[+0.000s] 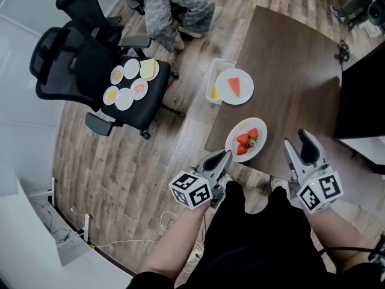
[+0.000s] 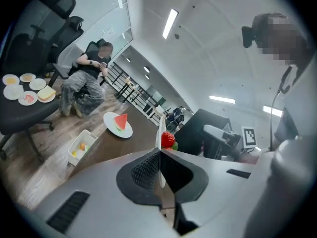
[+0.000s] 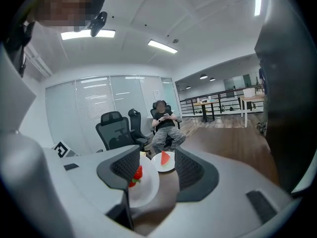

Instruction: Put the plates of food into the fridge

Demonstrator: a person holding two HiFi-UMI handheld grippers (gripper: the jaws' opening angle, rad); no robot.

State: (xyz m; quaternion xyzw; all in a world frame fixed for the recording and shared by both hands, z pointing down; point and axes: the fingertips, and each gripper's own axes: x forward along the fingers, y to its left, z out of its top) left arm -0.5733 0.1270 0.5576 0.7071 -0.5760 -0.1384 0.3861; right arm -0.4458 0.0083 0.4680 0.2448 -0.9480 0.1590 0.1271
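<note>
The watermelon plate lies on the desk, strawberry plate nearer, over its edge; bin left, chair beyond.

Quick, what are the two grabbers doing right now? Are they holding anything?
Left gripper: closed on the rim of the strawberry plate.
Right gripper: open, holding nothing.

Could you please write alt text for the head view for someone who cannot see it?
The left gripper is shut on the rim of a strawberry plate over the table's near edge; the right gripper hangs open beside it. A watermelon plate sits beyond.
</note>
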